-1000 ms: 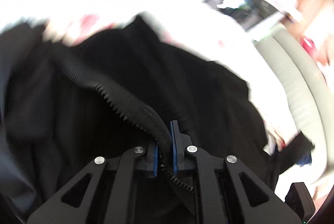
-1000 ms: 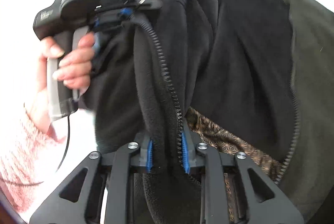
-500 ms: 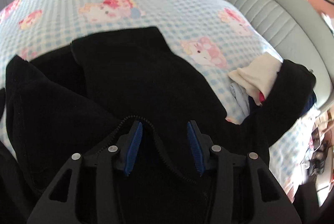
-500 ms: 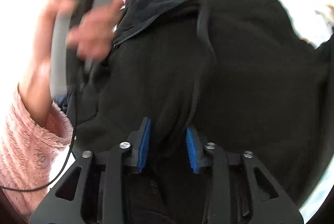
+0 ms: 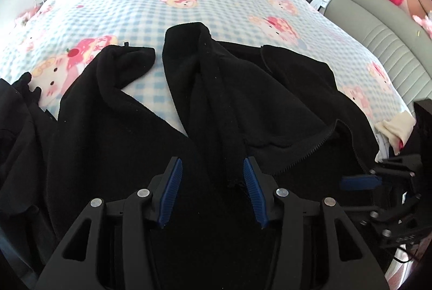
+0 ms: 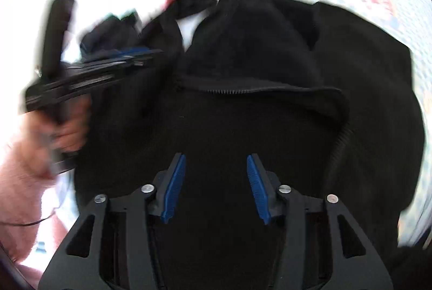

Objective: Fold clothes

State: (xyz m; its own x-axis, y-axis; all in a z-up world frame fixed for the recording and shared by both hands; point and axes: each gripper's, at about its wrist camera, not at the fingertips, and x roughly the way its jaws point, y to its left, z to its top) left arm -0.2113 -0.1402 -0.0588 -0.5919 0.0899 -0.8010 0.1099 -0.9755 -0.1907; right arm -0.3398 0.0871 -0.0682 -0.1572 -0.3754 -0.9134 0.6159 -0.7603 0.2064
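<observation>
Both claws hang over the black zip-front fleece jacket (image 5: 113, 133), which lies spread and rumpled on the bed with the blue-checked cartoon-print cover (image 5: 189, 0). The left claw (image 5: 212, 192) has just been opening; its 2 blue pads stand well apart with only a loose ridge of fleece lying between them, not pinched. The right claw (image 6: 216, 188) has likewise just been opening and holds nothing; the jacket's flat body lies below and between its pads. Ahead of the right claw the zipper edge (image 6: 243, 91) runs across, then curls down on its right side. Ahead of the left claw a narrow strip of fleece, a sleeve or the collar, I cannot tell which, stretches away towards the far side of the bed, with another floppy end off to its left. A hand (image 6: 54, 133) on the left handle shows blurred at the right camera's left edge.

I judge this the let-go after laying the jacket out. Next, each claw needs a fresh grip on a sleeve or side edge to bring it over the middle.
</observation>
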